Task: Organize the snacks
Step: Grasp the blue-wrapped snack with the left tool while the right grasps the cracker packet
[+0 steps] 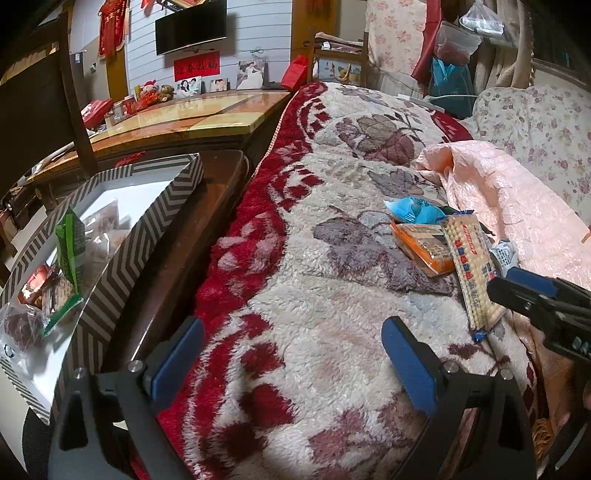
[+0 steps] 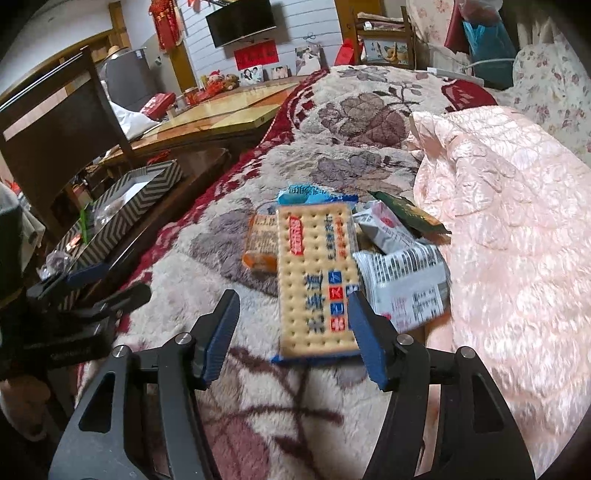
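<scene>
A pile of snack packets lies on the floral blanket (image 1: 314,258): a long cracker pack (image 2: 314,273), also in the left wrist view (image 1: 471,269), an orange pack (image 2: 260,240), a blue packet (image 2: 306,194), grey-white packets (image 2: 406,284) and a dark green one (image 2: 406,212). A chevron-patterned box (image 1: 147,229) at the left holds several snacks, among them a green packet (image 1: 68,243). My right gripper (image 2: 291,314) is open, its fingers just short of the cracker pack's near end. My left gripper (image 1: 291,343) is open and empty over bare blanket. The right gripper also shows at the left wrist view's right edge (image 1: 535,295).
The box rests on a dark wooden table (image 1: 207,206) beside the bed. A pink quilt (image 2: 509,221) lies bunched right of the snacks. A glossy table (image 1: 207,114) with photos and toys, a chair back (image 1: 40,110) and a wall TV (image 1: 190,26) stand beyond.
</scene>
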`<action>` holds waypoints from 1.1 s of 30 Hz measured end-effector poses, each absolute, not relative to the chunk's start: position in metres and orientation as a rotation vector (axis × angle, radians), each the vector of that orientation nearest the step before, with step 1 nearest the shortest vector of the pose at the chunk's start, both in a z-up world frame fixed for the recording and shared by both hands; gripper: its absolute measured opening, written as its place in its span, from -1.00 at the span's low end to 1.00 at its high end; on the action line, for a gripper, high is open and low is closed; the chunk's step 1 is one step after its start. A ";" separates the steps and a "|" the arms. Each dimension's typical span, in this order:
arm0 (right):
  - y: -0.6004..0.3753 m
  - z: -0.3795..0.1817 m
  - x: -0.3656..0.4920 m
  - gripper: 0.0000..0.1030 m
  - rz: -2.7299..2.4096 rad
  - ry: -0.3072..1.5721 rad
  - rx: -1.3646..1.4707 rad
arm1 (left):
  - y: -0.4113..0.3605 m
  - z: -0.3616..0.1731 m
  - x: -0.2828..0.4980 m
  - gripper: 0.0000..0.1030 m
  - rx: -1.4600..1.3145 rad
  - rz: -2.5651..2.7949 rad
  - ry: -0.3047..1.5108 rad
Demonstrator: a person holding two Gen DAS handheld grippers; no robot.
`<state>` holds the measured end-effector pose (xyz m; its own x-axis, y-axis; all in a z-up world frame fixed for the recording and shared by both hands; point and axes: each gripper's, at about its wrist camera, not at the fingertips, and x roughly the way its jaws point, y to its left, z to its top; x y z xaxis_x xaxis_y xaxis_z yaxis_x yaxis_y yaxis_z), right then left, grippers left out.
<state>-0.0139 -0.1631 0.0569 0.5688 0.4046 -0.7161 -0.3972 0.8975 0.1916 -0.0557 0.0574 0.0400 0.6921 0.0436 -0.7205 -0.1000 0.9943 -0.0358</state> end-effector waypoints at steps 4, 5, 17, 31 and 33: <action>-0.164 0.051 0.000 0.18 0.437 0.888 0.006 | 0.059 0.038 -0.054 0.90 -0.087 0.084 0.811; -0.165 0.050 0.003 0.18 0.432 0.895 0.010 | 0.058 0.037 -0.054 0.90 -0.087 0.083 0.811; -0.147 0.035 0.030 0.21 0.423 0.976 -0.067 | 0.058 0.035 -0.053 0.90 -0.090 0.073 0.827; -0.177 0.047 -0.006 0.06 0.494 1.016 0.041 | 0.044 0.047 -0.038 0.90 -0.086 0.010 0.831; -0.178 0.046 -0.013 0.06 0.503 1.028 0.043 | 0.040 0.051 -0.031 0.90 -0.072 -0.004 0.826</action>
